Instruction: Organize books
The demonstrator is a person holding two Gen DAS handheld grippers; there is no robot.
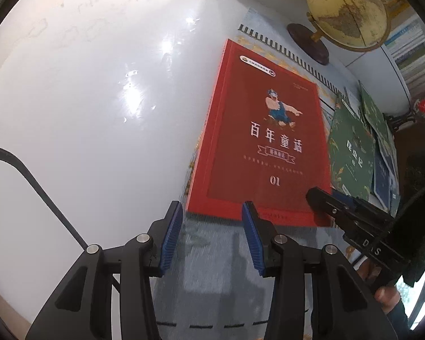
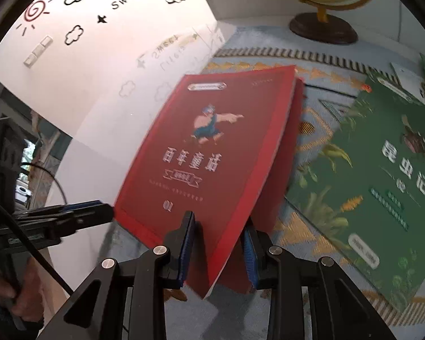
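Observation:
A red book (image 1: pixel 257 141) marked 01 lies on a patterned blue cloth (image 1: pixel 212 269) in the left wrist view. My left gripper (image 1: pixel 212 238) is open and empty just short of the book's near edge. My right gripper (image 2: pixel 219 243) has the near corner of the red book (image 2: pixel 206 155) between its pads, and that side is tilted up off a second red book (image 2: pixel 286 153) beneath. The right gripper also shows in the left wrist view (image 1: pixel 325 201) at the book's lower right corner. A green book (image 2: pixel 382 187) lies to the right.
A globe (image 1: pixel 345 8) on a dark round base stands at the back right. More green and blue books (image 1: pixel 382 153) lie right of the green one. A white wall (image 1: pixel 85 99) with doodles stands along the left. A black cable (image 1: pixel 28 175) hangs at the left.

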